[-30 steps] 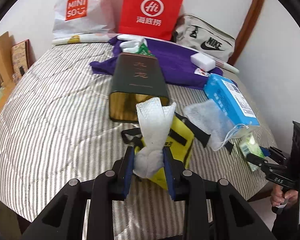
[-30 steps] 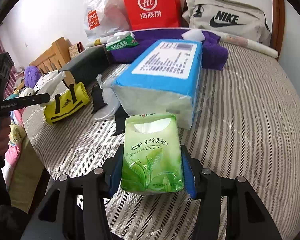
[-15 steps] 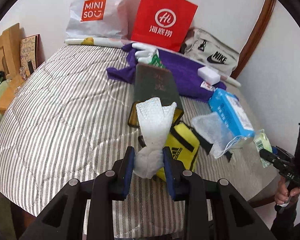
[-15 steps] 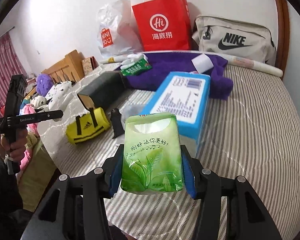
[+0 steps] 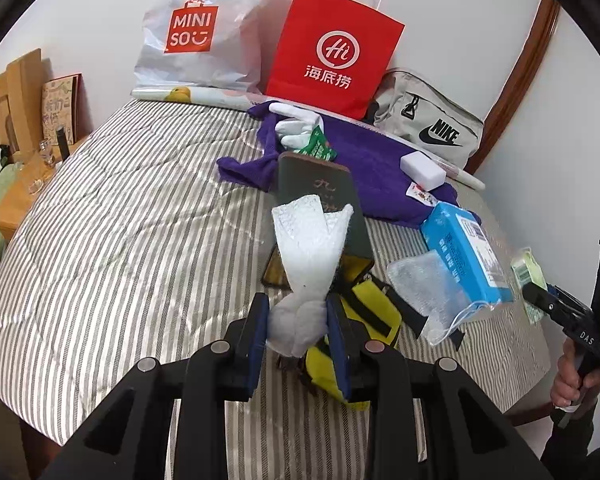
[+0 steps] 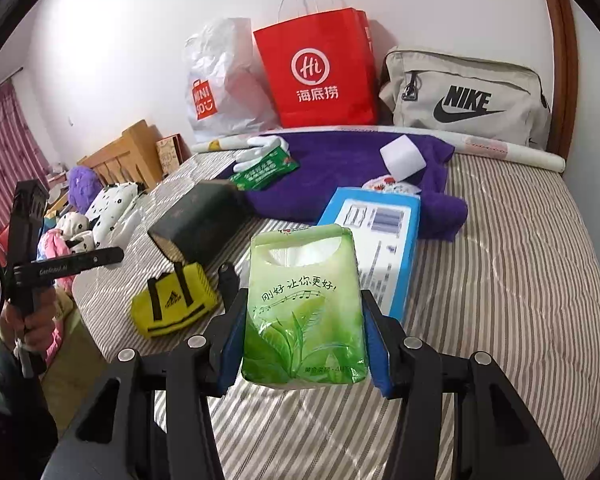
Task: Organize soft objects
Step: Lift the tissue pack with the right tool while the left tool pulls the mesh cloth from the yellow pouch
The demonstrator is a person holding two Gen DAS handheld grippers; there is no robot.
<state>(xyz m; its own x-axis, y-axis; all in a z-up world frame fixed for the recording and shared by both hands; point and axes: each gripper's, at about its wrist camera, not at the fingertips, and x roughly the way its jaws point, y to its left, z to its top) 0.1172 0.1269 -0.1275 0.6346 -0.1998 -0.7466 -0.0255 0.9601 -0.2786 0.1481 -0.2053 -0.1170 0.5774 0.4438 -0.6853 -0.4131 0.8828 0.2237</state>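
**Both grippers loaded above the striped bed**

Between the blue pads of the left gripper [image 5: 297,326] a white cloth [image 5: 308,256] is pinched at its lower end, its free end standing up ahead of the jaws. Just beyond and under that gripper lies a yellow pouch [image 5: 364,312] with black straps, and behind it a dark green box [image 5: 320,200] lying on its side. The right gripper [image 6: 304,336] clamps a green tissue pack [image 6: 304,304] by its two sides, upright and clear of the bedding. Directly ahead of it a blue tissue pack [image 6: 380,240] lies flat, touching the purple towel [image 6: 340,168] farther on, where a white block [image 6: 402,158] and a small green packet [image 6: 264,168] rest.

To the right gripper's right the striped bedspread [image 6: 500,280] is bare, open room right up to the wall. To its left the bed edge drops off near the yellow pouch.

At the far wall stand a red paper bag [image 6: 320,76], a white plastic bag [image 6: 220,88] and a grey sling bag [image 6: 464,96]. A wooden headboard [image 6: 124,156] and stuffed toys sit beyond the bed on the left.
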